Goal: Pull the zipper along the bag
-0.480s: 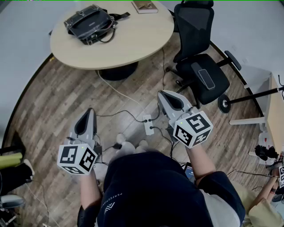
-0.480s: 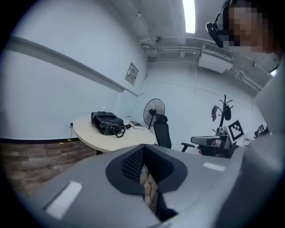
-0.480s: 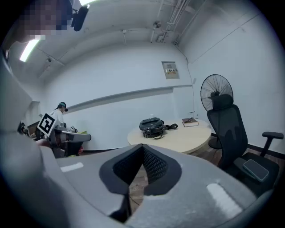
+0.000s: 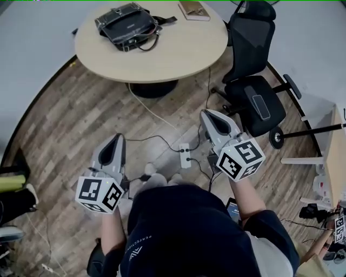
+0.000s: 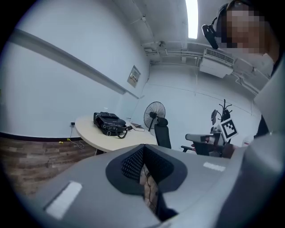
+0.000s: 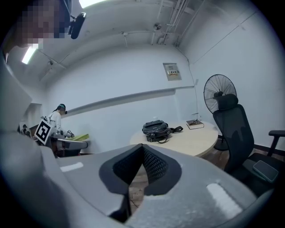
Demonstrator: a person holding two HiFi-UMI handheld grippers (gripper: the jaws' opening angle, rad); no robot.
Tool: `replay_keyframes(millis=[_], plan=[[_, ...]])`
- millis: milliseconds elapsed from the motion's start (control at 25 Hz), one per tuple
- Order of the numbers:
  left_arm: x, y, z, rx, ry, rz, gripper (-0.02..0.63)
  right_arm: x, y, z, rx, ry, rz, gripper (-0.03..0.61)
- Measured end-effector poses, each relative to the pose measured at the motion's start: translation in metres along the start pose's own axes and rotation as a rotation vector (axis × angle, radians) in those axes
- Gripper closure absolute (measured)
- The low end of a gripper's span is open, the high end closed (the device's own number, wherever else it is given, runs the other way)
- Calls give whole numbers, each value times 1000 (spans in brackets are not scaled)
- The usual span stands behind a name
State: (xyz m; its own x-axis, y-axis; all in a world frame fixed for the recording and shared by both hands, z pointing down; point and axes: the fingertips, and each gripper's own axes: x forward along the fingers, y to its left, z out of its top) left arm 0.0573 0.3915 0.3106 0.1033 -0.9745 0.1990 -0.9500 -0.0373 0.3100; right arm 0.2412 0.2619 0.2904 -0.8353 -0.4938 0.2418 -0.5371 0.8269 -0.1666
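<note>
A black bag with straps lies on the far left part of a round beige table; the same bag shows small in the left gripper view, and the bag shows again in the right gripper view. My left gripper is held low over the wooden floor, shut and empty. My right gripper is also shut and empty, held near the black office chair. Both are well short of the table and the bag.
A black office chair stands right of the table. A brown book lies at the table's far edge. A power strip and cables lie on the floor between the grippers. A fan stands behind the chair.
The view has shifted, so table and bag sit slightly to the right and nearer. Both grippers stay shut and keep about the same pose.
</note>
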Motion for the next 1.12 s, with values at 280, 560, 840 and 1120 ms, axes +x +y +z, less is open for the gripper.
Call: replay_keyframes(millis=[280,560,840,1120], plan=[[-10,35,1,18,7,21,595,44,20,3,5,0,29,577],[-13,78,6,15,36,13,595,93,44,4,-24,19,48,577],[1,93,5,36,64,-48,595,120,58,1,-7,49,100,576],[30,104,15,43,61,-67,595,146,46,4,3,71,108,575]])
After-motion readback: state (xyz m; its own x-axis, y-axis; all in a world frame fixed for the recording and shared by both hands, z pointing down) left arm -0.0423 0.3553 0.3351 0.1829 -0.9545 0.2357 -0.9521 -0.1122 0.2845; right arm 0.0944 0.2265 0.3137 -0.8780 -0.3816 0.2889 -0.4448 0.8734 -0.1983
